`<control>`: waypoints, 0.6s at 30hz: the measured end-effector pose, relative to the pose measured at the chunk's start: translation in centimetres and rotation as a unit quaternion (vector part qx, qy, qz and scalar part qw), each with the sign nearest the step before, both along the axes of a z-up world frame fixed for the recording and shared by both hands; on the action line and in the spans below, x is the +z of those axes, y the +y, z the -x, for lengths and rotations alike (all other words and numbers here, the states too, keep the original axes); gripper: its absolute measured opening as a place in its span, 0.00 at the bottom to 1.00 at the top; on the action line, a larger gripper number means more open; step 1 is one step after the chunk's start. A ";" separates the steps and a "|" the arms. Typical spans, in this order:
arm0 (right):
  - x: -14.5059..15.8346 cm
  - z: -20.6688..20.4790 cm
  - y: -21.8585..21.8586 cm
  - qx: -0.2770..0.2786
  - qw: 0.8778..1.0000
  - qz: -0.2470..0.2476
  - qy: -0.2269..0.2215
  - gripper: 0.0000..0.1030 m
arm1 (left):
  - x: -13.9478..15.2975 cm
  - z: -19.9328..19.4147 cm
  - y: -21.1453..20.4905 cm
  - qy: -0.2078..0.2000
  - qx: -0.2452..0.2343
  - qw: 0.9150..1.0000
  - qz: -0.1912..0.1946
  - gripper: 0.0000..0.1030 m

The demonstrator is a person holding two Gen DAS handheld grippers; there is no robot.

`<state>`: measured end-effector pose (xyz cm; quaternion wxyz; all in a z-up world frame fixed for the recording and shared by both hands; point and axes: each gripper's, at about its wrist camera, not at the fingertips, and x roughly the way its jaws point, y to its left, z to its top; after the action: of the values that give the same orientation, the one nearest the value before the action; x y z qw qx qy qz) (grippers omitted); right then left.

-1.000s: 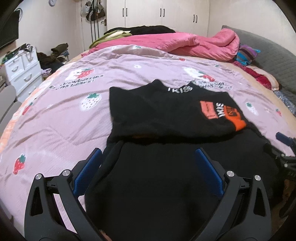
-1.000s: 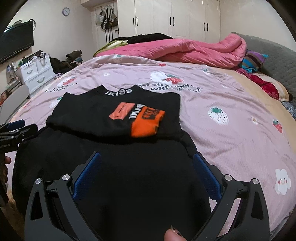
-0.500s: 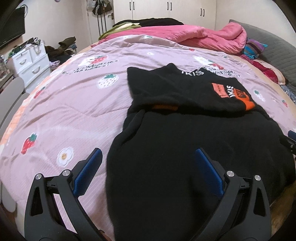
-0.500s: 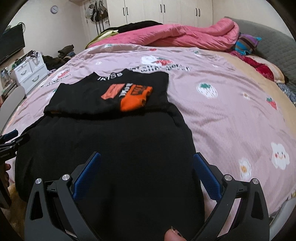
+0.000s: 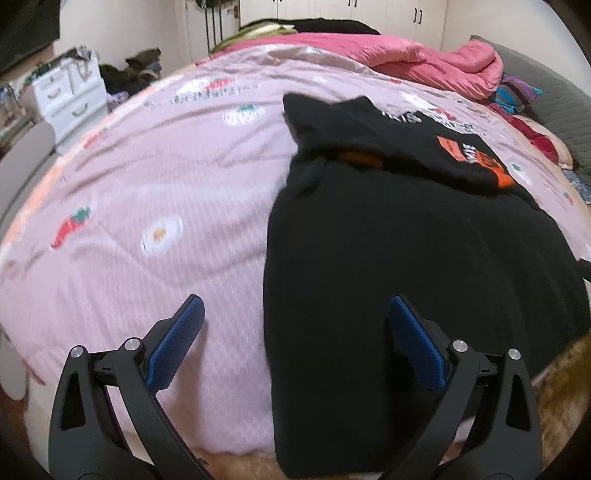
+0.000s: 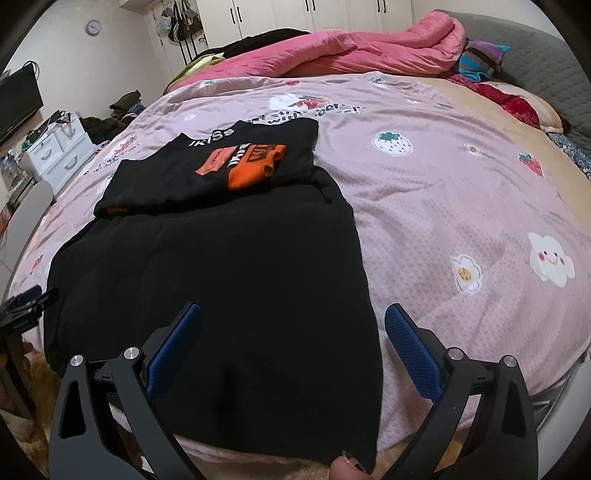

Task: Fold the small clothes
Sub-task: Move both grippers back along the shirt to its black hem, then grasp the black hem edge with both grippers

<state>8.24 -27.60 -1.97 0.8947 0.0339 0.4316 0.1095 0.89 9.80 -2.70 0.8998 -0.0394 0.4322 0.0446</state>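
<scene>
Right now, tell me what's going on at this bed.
A person is folding a black garment spread on the pink strawberry bedspread, holding a gripper in each hand. Its top part, with orange patches, is already folded down over the body. The left gripper and right gripper are both open, at the lower corners near the bed's edge, holding nothing.

From my feed: a bedroom with white wardrobes, a white drawer unit, wall clock, and a pink strawberry-print bedspread

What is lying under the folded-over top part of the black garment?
Under the folded top part only the black garment and one orange edge show; anything more is covered.
</scene>
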 end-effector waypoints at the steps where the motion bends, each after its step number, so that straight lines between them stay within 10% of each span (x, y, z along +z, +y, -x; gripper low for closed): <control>1: 0.0 0.2 -0.1 -0.001 1.000 0.001 0.000 0.96 | -0.2 0.3 0.1 0.003 -0.002 1.000 0.006 0.91; 8: -0.1 0.7 -0.9 -0.005 1.000 -0.008 0.003 0.96 | -0.9 3.0 0.4 0.008 -0.015 0.999 0.044 0.91; 18: -0.4 1.6 -1.7 0.005 1.000 -0.022 0.016 0.96 | -2.0 5.3 0.0 0.032 -0.052 0.989 0.135 0.58</control>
<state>6.67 -29.35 -2.38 0.8862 0.0533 0.4436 0.1225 -4.38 9.77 -4.72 0.8732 -0.1369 0.4639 -0.0599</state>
